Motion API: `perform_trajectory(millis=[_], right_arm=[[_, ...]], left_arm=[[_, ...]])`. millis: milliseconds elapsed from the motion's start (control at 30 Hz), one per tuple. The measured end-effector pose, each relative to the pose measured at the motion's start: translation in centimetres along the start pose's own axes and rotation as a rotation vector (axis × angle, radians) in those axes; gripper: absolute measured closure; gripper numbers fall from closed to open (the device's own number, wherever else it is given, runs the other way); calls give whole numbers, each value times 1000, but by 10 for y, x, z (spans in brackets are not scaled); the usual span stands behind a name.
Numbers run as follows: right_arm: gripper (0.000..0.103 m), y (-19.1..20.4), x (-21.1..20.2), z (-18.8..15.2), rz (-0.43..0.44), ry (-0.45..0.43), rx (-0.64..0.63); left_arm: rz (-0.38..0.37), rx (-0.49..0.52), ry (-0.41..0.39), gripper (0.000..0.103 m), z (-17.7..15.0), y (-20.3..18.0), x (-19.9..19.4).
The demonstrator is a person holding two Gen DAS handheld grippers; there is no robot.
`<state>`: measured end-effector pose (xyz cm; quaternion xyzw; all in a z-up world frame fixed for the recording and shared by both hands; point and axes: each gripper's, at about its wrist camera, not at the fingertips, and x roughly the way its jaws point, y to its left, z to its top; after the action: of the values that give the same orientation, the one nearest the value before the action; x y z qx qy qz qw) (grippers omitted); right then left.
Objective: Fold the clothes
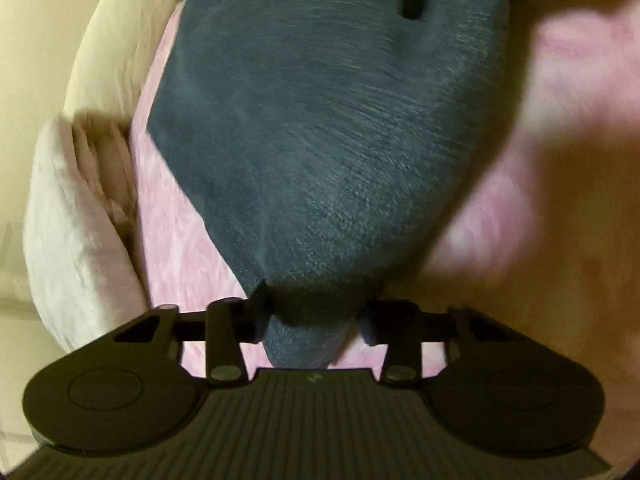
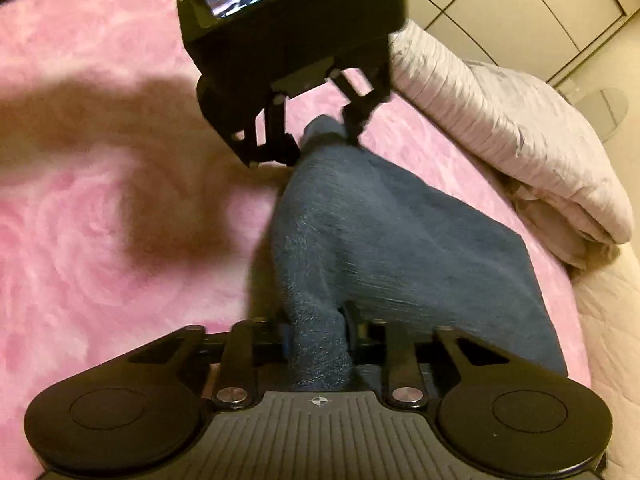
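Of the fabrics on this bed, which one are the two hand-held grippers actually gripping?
The dark blue garment. Both the left hand-held gripper and the right hand-held gripper pinch it; the pink bedspread and pale folded quilt lie untouched.

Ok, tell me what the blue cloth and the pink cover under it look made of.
Blue cloth: seemingly a thick, matte knit or terry, going by its flecked, nubby surface and soft drape. Pink cover: probably plush fleece, judging by its swirled, fuzzy pile. Blur leaves both uncertain.

Each camera sits just behind its own hand-held gripper, angled down and close over the bed (image 2: 80,208). Both views share the blue cloth (image 1: 320,140) stretched ahead; the right view faces the left hand-held gripper (image 2: 320,142).
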<state>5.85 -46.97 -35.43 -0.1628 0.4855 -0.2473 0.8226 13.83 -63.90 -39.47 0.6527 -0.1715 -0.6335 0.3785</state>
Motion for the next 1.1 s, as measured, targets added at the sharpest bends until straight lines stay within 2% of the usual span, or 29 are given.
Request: perform_trajectory(millis=[67,167,333,400,500,600,633,700,800,833,867,900,1000,1100], right_arm=[[85,-18,-12,-5,24,-8,6],[85,-45,-41,-27,29,24,-22],[82,-98,-67,-96,-27,195,-75],[80,-110,-70,-117,-41,233,-84],[72,-120,-78,-134,-47,259,-41],[62,-125,-91,-142,-54,275,49],[60,-127,-95,-142,-56,285,120],[57,-135,-107,-144,-39,299,324],[52,-145,-125,-148,-3,292,612],[51,-149,-130,-152,19,277,739],[47,-157,-130,-158,49,260,869],[41,-164,-130,-164,79,242,999],[36,-176,-118,-188,170,213,1353],[35,-184,-103,-210,216,163,1609]], left_arm=[[-10,9,-12,79,11,0,-17],[-57,-8,-49,80,47,-8,-53],[-194,-63,-159,80,148,-32,-95],[-259,-109,-151,79,182,-32,-94],[-364,-213,-98,73,194,-13,-86],[-489,-306,-108,64,169,15,-92],[-532,-338,-111,62,159,24,-95],[-595,-466,-114,61,133,55,-96],[-589,-638,-101,47,102,106,-75],[-581,-694,-95,39,92,124,-66],[-560,-730,-77,37,85,139,-53],[-542,-758,-47,37,79,154,-36],[-488,-799,52,37,67,190,17],[-504,-808,71,37,67,207,59]])
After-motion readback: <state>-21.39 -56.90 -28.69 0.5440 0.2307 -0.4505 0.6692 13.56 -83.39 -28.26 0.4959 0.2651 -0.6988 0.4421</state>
